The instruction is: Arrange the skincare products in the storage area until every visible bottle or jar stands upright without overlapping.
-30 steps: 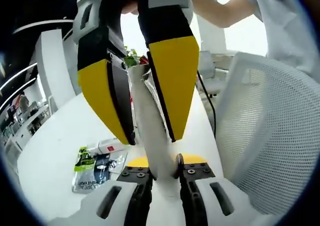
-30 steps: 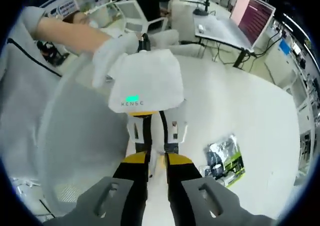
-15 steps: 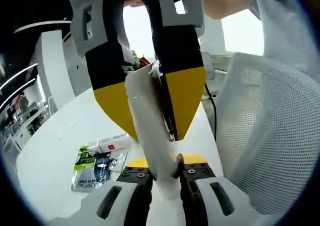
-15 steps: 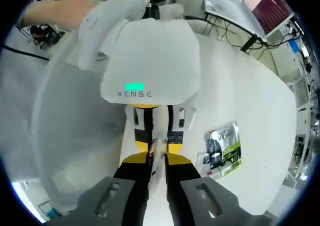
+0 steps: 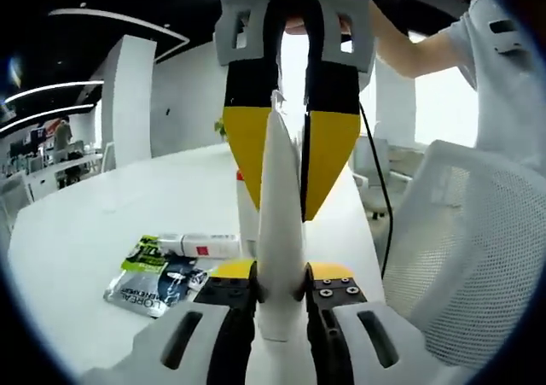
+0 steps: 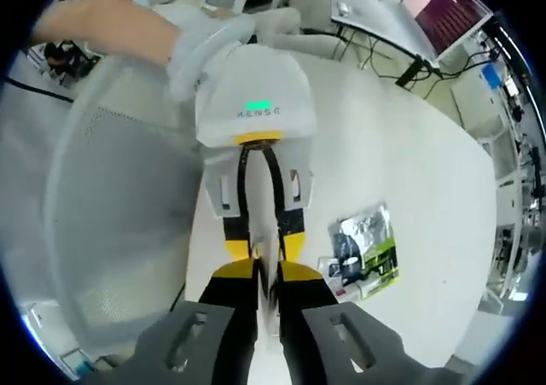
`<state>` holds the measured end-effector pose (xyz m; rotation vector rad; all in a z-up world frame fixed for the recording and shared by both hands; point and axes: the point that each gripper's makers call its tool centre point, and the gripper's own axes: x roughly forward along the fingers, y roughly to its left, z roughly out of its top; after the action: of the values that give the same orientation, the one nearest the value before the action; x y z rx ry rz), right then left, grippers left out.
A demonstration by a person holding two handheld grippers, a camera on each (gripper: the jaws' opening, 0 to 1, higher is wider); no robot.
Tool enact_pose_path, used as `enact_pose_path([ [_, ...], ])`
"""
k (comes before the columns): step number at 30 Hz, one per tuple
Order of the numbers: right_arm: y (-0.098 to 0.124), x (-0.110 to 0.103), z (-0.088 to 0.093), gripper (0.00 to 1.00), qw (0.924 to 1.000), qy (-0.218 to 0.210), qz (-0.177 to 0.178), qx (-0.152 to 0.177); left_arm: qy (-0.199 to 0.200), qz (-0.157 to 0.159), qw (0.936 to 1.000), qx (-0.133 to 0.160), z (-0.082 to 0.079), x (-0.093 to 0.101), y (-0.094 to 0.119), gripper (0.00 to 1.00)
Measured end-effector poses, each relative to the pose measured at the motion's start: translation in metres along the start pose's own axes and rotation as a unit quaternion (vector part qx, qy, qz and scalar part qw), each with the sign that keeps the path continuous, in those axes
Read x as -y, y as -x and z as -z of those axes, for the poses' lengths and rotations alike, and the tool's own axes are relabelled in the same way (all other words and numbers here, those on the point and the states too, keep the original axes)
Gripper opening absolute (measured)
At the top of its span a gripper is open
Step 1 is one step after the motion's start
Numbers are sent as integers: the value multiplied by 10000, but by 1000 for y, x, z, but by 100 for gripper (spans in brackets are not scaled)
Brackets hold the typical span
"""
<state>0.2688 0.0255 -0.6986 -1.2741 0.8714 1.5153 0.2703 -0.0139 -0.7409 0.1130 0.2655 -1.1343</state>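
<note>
A white skincare tube (image 5: 278, 231) is held above the white table (image 5: 102, 223) between both grippers. In the left gripper view my left gripper (image 5: 280, 270) is shut on its lower end. Coming down from the top, the right gripper (image 5: 283, 210) is shut on the tube's flat crimped end. In the right gripper view the tube (image 6: 268, 270) appears edge-on, with my right gripper (image 6: 266, 267) shut on it and the left gripper (image 6: 263, 247) clamped on it just beyond. A white bottle (image 5: 247, 214) stands upright behind the tube.
A green and black sachet pack (image 5: 153, 282) (image 6: 367, 253) lies flat on the table beside a small white box with a red label (image 5: 205, 246). A white mesh chair (image 5: 465, 257) (image 6: 111, 231) stands close on one side. A person's arm (image 5: 418, 52) reaches in above.
The right gripper's jaws, wide apart around the tube a second ago, have come together on its crimped end. The tube now stands straight between the two grippers.
</note>
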Motion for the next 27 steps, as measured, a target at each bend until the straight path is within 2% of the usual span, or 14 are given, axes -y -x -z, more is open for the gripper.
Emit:
enact_pose_path([
  [4,3,-11,5,7,9999,-75,-50,74,33,262,9996,127,-2,1,-5,18],
  [8,4,0,8,7,9999,-69,89,105,-27,284,9994,181,-6,-8,-14,18],
  [18,8,27,34,7,9993,-198,328,-5,-190,350,9989,235,-15,-31,-38,18],
  [27,11,35,48,6,9991,-234,363,-22,-223,446,9985,241,-19,-35,-53,18],
])
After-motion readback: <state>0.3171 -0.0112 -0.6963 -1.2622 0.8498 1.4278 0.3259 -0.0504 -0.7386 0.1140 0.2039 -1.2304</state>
